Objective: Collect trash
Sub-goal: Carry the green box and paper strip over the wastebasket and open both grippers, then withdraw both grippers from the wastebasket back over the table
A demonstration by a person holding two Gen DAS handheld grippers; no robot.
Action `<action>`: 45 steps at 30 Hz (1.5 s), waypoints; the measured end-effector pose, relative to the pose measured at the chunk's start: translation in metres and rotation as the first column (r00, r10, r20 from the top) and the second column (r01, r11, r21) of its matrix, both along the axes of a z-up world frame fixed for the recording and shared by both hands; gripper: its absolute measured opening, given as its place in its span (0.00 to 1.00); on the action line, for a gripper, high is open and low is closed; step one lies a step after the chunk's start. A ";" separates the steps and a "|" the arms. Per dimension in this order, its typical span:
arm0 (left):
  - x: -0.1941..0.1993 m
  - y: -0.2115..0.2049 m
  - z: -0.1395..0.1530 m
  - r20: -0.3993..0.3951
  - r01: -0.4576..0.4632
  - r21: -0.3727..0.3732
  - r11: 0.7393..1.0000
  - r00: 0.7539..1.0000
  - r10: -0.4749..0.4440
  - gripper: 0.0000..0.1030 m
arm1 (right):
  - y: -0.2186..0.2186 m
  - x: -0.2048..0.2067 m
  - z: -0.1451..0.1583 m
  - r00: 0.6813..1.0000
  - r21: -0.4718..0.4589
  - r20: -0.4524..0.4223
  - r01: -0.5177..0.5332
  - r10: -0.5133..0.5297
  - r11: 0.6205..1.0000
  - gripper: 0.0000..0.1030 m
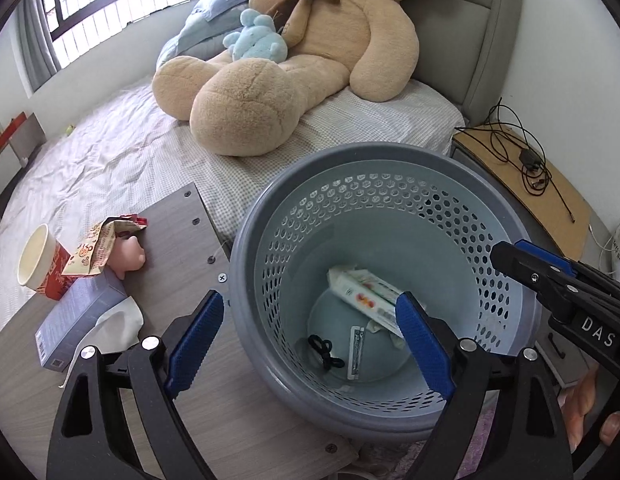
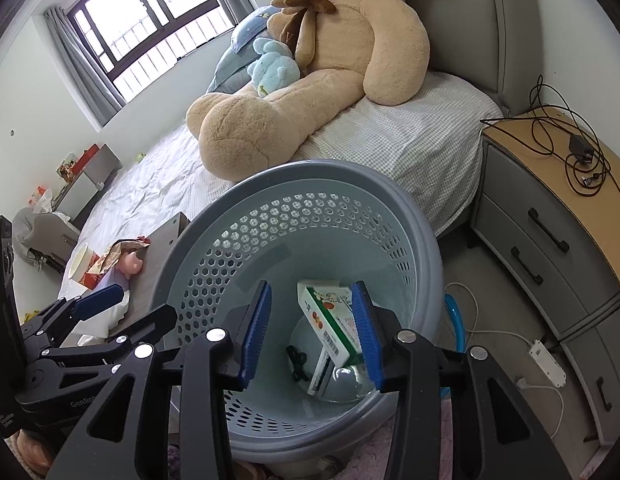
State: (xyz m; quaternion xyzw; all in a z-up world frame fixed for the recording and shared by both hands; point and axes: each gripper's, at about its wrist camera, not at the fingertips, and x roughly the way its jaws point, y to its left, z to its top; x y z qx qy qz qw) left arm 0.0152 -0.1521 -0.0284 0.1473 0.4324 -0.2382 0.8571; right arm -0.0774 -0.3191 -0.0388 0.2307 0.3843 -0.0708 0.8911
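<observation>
My grippers, left (image 1: 310,340) and right (image 2: 310,330), hang above the grey perforated bin (image 2: 246,240), both apart and empty. Inside lie a juice carton (image 2: 329,324), a flat packet (image 1: 357,352) and a black tie (image 1: 325,354).

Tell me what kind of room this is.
A bedroom, most likely: a bed with a big teddy bear on it, and a nightstand beside it.
</observation>
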 end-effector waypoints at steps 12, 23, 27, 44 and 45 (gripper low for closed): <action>-0.004 0.006 0.004 0.015 -0.011 0.004 1.000 1.000 0.011 0.86 | 0.003 -0.001 0.004 1.000 -0.011 0.005 0.004 -0.004 1.000 0.45; -0.003 0.021 0.011 0.018 -0.044 -0.016 0.999 0.999 0.044 0.90 | 0.018 -0.001 0.010 1.000 -0.043 -0.008 -0.003 0.003 0.999 0.56; -0.003 0.033 0.015 0.026 -0.069 -0.021 0.997 0.997 0.069 0.90 | 0.028 0.003 0.015 1.000 -0.058 -0.006 -0.025 0.024 0.998 0.58; 0.004 0.080 0.031 0.057 -0.155 -0.028 0.988 0.986 0.156 0.91 | 0.077 0.030 0.041 0.986 -0.093 0.032 -0.160 0.163 0.983 0.65; 0.004 0.082 0.032 0.059 -0.156 -0.030 0.987 0.986 0.158 0.91 | 0.081 0.032 0.043 0.984 -0.100 0.035 -0.168 0.173 0.981 0.65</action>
